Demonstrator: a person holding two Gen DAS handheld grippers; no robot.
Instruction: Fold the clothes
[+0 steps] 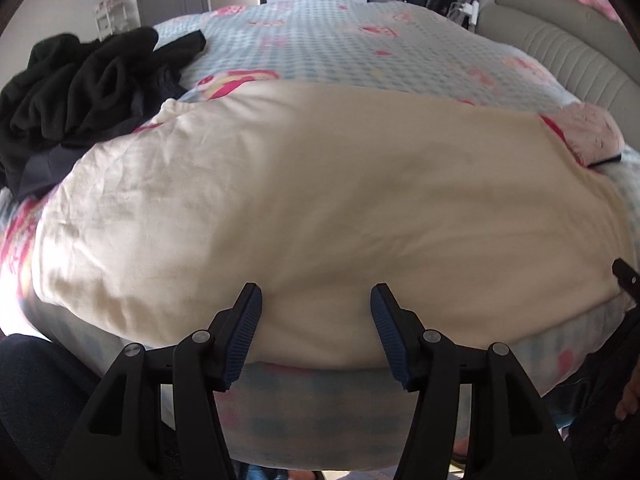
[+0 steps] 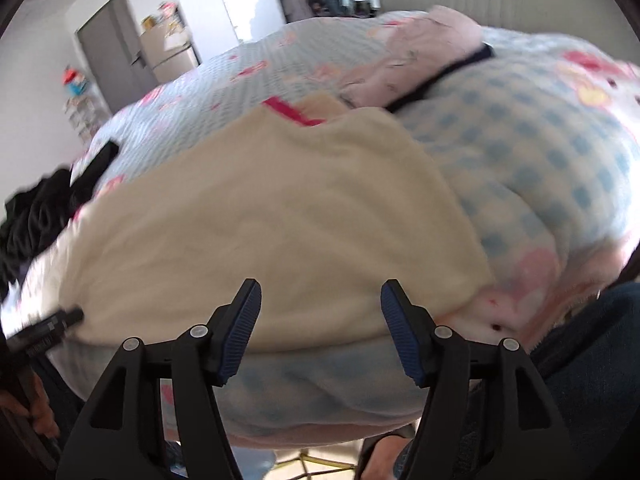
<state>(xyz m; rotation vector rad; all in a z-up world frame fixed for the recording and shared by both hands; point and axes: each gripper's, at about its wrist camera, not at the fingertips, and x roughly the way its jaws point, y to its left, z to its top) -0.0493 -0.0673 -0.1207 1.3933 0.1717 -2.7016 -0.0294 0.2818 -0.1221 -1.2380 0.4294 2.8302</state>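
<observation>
Bed [image 1: 320, 44]: fills both views; its cover is a blue-and-white check with pink cartoon prints, and its near edge curves below the fingers in each view.
Headboard [image 1: 560, 52]: grey and padded with ribs, at 2 o'clock in the left wrist view.
Cream garment [image 1: 320, 208]: the biggest cloth on the bed, spread fairly flat across the near half with soft creases; its near hem lies along the bed's edge. In the right wrist view it [image 2: 260, 220] runs from centre toward 9 o'clock, and bare checked cover lies at 3 o'clock.
Black clothes [image 1: 80, 92]: a crumpled heap at 10 o'clock in the left wrist view, just beside the cream garment's far left corner; in the right wrist view at 9 o'clock [image 2: 36, 216].
Pink garment [image 1: 588, 136]: pale, with a dark edge, at 2 o'clock in the left wrist view, touching the cream garment's far right corner; at 1 o'clock in the right wrist view [image 2: 416, 68].
Left gripper [image 1: 316, 300]: its fingers stand well apart above the cream garment's near hem, with cloth seen between them but not pinched. It holds nothing.
Right gripper [image 2: 320, 296]: fingers equally spread over the near hem, nearer the garment's right edge; empty too. This view is blurred.
Right gripper's tip, left wrist view [image 1: 624, 276]: at 3 o'clock, by the cream garment's right edge.
</observation>
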